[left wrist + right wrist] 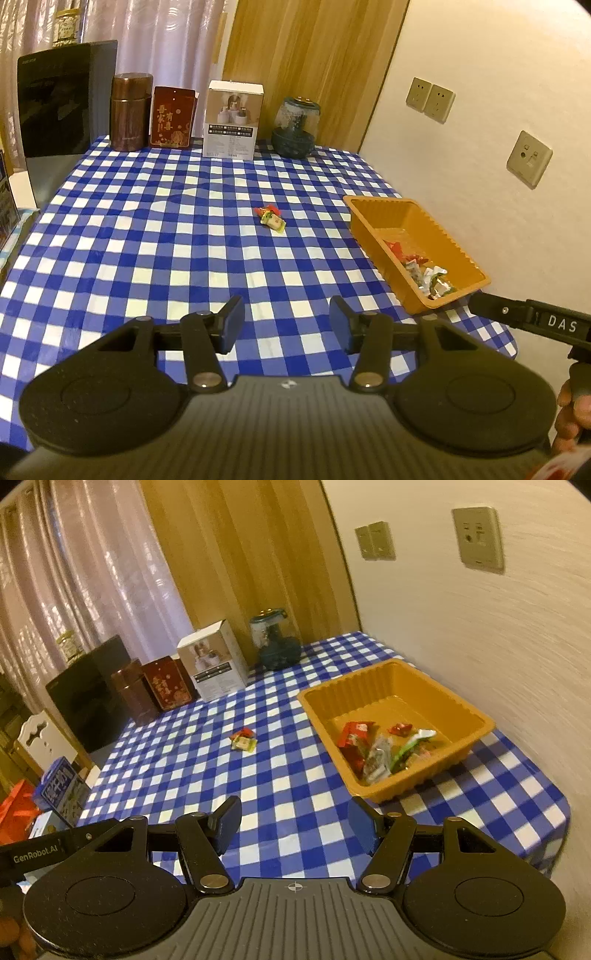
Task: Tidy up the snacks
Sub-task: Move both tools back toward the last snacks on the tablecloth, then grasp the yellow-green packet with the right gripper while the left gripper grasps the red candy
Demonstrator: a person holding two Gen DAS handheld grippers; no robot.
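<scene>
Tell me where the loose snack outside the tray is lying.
The loose snack lies mid-table on the checked cloth, left of the orange tray in both wrist views, well ahead of the boxes at the back.

Home, room corner | checked tablecloth (147, 236), curtains (110, 572), wall sockets (430, 99), tea tins (131, 110)

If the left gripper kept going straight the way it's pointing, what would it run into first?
Most likely the checked tablecloth, since the left gripper tilts downward and nothing sits between its open fingers. The loose snacks lie further along roughly that line; depth is hard to judge. The orange tray sits off to the right.
</scene>
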